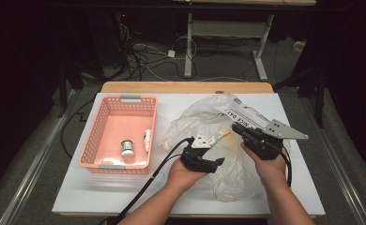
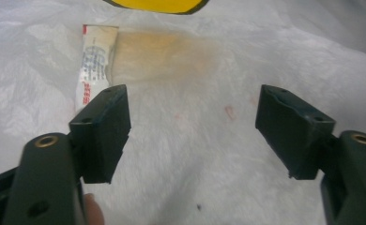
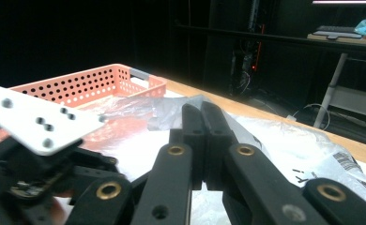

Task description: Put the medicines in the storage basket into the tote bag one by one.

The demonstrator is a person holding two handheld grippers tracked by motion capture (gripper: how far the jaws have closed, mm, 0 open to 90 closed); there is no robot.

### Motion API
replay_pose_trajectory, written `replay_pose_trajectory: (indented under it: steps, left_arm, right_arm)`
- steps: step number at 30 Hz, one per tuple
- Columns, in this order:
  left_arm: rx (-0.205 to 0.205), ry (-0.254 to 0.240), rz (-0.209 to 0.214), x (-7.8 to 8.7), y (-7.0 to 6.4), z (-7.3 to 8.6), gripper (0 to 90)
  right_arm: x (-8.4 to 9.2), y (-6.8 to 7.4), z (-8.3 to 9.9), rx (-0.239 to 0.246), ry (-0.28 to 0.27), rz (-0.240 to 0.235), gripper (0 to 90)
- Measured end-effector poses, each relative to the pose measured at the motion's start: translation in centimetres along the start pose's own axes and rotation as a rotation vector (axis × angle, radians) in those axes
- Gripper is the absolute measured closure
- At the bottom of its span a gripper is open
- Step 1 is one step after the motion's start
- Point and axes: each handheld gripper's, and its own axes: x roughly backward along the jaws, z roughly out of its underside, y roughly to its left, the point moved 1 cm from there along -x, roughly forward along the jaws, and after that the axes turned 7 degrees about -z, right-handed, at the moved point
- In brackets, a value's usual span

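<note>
**Bag half emptied: one tube left under the plastic**

You are sitting at a white table (image 1: 101, 197), a gripper in each hand. Your work appears to be moving small items out of a crumpled clear plastic bag (image 1: 204, 126) into a pink basket (image 1: 107, 123).

Done so far, judging by how things lie: the basket, at about nine o'clock from your hands, holds a small round jar (image 1: 127, 149) and a slim white tube (image 1: 147, 139) against its right wall.

Left to do: a flattened tube (image 2: 95, 63) lies on or in the bag, just ahead of your left gripper (image 2: 193, 129). Its jaws are spread wide with nothing between them; the flattened tube sits at eleven o'clock, just beyond the left jaw. Whether plastic covers the flattened tube cannot be told.

Your right gripper (image 3: 202, 126) has its jaws pressed together. It seems to pin a fold of the bag, though the contact is not clear.

Room to move: open table lies between bag and basket, so the route toward nine o'clock is free. The basket's rim is the one edge to clear. The bag reaches the table's right edge at three o'clock.
</note>
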Motion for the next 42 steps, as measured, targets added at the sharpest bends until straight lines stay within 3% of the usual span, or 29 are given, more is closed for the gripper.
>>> replay_pose_trajectory:
  steps: [10,16,26,31,34,42]
  left_arm:
    - [0.027,-0.026,0.0,3.0,-0.5,2.0,13.2]
    - [0.029,-0.024,0.008,4.5,-1.0,2.3,0.0]
    - [0.022,-0.035,-0.032,8.0,-0.3,2.3,0.0]
    - [0.029,-0.041,-0.031,9.8,0.3,2.7,0.0]
    - [0.012,-0.046,-0.064,10.6,0.6,3.2,0.0]
    - [0.046,-0.074,-0.074,12.8,1.5,3.4,0.0]
  right_arm:
    - [0.2,0.1,0.0,0.006,0.005,0.0,90.0]
    - [0.4,-0.1,-0.2,-0.002,0.001,-0.001,90.0]
    - [0.5,-0.1,-0.2,-0.002,0.006,-0.004,90.0]
    - [0.6,-0.3,-0.2,-0.005,0.004,0.001,90.0]
    - [0.8,-0.5,-0.1,-0.016,0.006,0.002,90.0]
    - [0.9,-0.7,-0.2,-0.02,-0.002,0.011,90.0]
